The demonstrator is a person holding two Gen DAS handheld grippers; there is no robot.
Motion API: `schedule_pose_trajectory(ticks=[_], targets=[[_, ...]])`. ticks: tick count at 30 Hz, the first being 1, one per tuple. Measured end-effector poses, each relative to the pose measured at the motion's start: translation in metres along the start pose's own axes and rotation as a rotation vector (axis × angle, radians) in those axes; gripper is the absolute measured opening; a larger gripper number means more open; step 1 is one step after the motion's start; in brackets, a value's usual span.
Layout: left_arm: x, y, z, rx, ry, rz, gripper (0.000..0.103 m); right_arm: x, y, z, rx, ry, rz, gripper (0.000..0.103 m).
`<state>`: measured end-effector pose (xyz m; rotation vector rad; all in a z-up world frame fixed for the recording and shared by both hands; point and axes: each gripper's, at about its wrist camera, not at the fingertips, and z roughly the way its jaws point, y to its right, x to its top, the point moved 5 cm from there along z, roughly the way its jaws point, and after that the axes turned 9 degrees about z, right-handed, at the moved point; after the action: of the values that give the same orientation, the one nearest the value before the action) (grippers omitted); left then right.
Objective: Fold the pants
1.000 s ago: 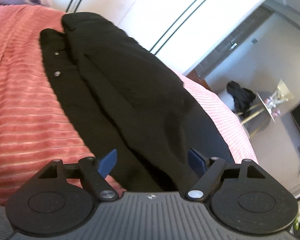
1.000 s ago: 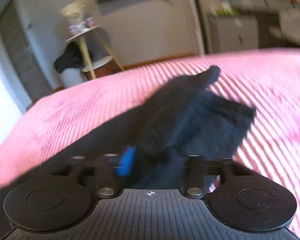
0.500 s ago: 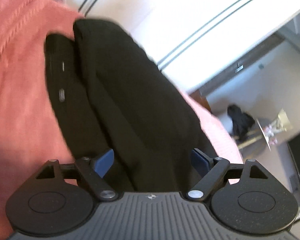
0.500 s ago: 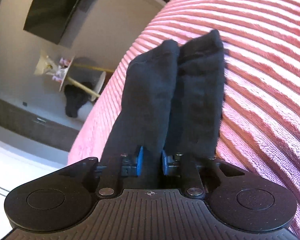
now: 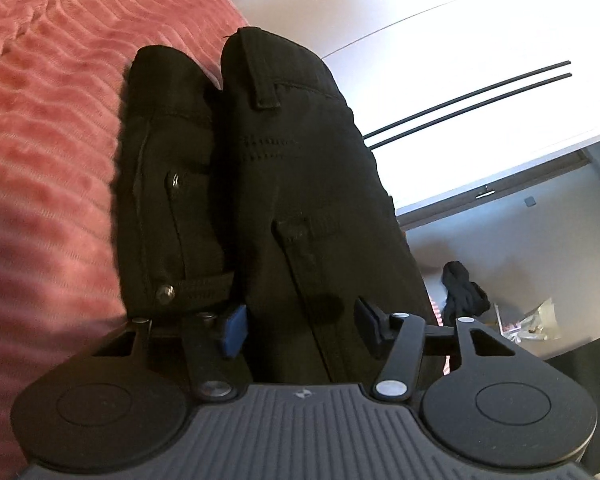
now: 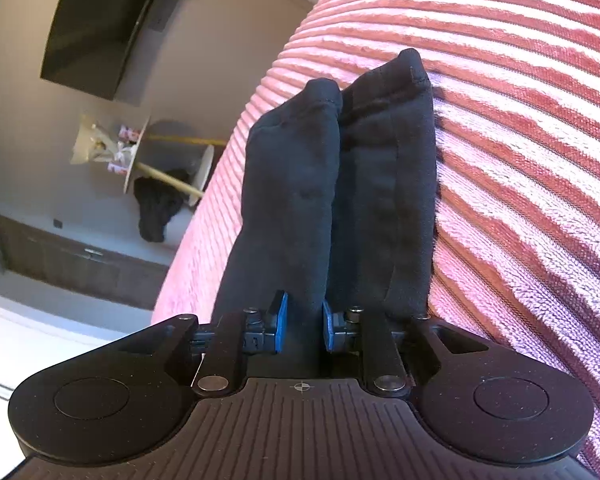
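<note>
Pants (image 5: 284, 184) of black fabric lay on the pink ribbed bedspread (image 5: 48, 128), waist end in the left wrist view and leg ends in the right wrist view. In the left view I saw the waist doubled into two lobes side by side, the left lobe carrying two metal buttons (image 5: 165, 294) and the right lobe showing a belt loop (image 5: 266, 88) at the far edge. The left gripper (image 5: 300, 330) stood with its jaws spread wide, one blue pad (image 5: 233, 330) on each side of the right lobe; fabric ran between them, but I could not tell whether either pad pressed on it.

In the right view the right gripper (image 6: 303, 326) had its jaws drawn in close on a fold of the pants (image 6: 296, 200), the blue pads (image 6: 281, 322) bearing on the cloth from both sides. The two hemmed leg ends rose side by side away from the camera, touching each other, over the bedspread (image 6: 520, 160).

Beyond the bed I saw a small round side table (image 6: 138, 160) with dark clothing (image 6: 156, 206) heaped near it
</note>
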<state>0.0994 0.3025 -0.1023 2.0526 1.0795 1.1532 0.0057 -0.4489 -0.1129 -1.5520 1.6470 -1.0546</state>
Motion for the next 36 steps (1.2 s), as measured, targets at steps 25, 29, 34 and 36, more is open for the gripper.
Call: schedule_pose_trajectory(ticks=[25,29,34,36], targets=[[-0.010,-0.001,-0.064,0.172,-0.029,0.205,0.042,0.014,-0.034,-0.030,-0.243,0.047,-0.568,0.027],[0.000,0.013,-0.070,0.175,-0.003,0.217,0.050,0.024,-0.033,-0.034,-0.205,0.034,-0.483,0.026],[0.000,0.023,-0.078,0.220,-0.003,0.263,0.047,0.019,-0.047,-0.032,-0.235,0.049,-0.584,0.008],[-0.004,0.021,-0.075,0.239,0.012,0.278,0.044,0.016,-0.050,-0.033,-0.258,0.056,-0.625,0.007]])
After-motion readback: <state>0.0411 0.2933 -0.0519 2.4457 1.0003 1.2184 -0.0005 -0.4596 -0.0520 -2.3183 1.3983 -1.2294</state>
